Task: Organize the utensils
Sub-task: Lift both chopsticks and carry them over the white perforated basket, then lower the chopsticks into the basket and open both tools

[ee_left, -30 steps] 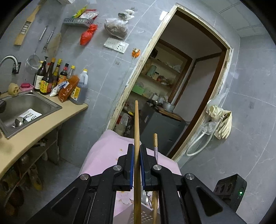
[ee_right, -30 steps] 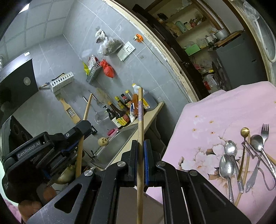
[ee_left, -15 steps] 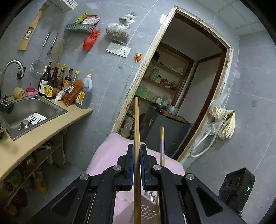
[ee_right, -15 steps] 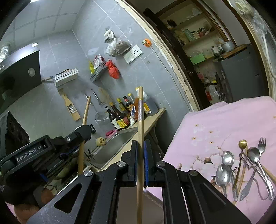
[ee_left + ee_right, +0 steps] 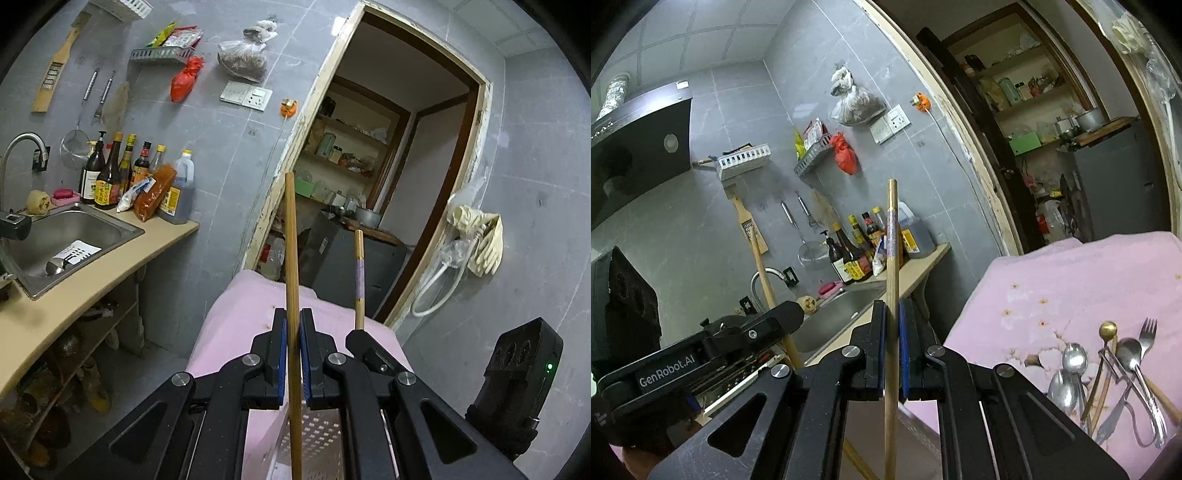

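My left gripper [image 5: 292, 350] is clamped on a plain wooden chopstick [image 5: 291, 258], held upright above the pink cloth [image 5: 236, 317] that covers the tabletop. My right gripper [image 5: 893, 347] is clamped on a second chopstick with a purple band [image 5: 892, 251], also upright. Both sticks stand side by side in the air, apart from each other. On the cloth to my right lies a heap of spoons [image 5: 1071, 365], a fork [image 5: 1147, 332] and a peeler [image 5: 1126, 384].

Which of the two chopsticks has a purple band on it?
The chopstick held by the right gripper; the one in the left gripper is plain wood.
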Available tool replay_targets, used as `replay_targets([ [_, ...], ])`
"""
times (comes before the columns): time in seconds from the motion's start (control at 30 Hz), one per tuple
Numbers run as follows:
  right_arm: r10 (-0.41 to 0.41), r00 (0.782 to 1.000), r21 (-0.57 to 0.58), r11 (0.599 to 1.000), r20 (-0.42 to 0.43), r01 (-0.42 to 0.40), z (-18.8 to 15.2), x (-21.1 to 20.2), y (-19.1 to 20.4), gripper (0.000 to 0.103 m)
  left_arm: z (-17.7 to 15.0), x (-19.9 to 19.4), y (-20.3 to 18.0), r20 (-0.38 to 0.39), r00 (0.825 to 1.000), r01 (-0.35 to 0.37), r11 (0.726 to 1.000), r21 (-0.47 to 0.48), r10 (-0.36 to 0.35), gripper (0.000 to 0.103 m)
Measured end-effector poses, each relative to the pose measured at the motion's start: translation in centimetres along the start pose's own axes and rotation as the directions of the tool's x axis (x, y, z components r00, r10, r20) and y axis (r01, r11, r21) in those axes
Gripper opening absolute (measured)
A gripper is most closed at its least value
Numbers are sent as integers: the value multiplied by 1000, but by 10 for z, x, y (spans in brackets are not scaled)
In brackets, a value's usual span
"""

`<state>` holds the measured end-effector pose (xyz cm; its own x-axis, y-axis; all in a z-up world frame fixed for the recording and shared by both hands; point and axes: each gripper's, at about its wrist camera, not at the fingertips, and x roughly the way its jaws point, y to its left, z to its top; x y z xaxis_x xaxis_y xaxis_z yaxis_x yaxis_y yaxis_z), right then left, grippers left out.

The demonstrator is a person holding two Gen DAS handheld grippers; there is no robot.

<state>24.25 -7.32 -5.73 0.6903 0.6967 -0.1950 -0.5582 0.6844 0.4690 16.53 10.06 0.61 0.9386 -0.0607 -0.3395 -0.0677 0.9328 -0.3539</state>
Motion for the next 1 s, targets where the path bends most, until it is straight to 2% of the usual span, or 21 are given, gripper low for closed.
replay_targets([
  [0.23,-13,1000,-10,1000,-18,12,-6,-7,1,7,-5,3,-5,-50,999,11,999,37,-9,8],
  [0.47,-4,1000,-18,1000,-31,3,-6,-5,2,7,-8,5,2,-83,997,7,1000,18,-6,8],
  [0.73,-17,997,-1,1000,-81,17,-18,-6,-1,7,-9,4,3,-95,995,22,1000,7,-21,8],
  [1.0,-36,995,24,999,-92,39,-22,-8,-6,8,-7,6,2,-102,994,41,999,3,-40,8],
])
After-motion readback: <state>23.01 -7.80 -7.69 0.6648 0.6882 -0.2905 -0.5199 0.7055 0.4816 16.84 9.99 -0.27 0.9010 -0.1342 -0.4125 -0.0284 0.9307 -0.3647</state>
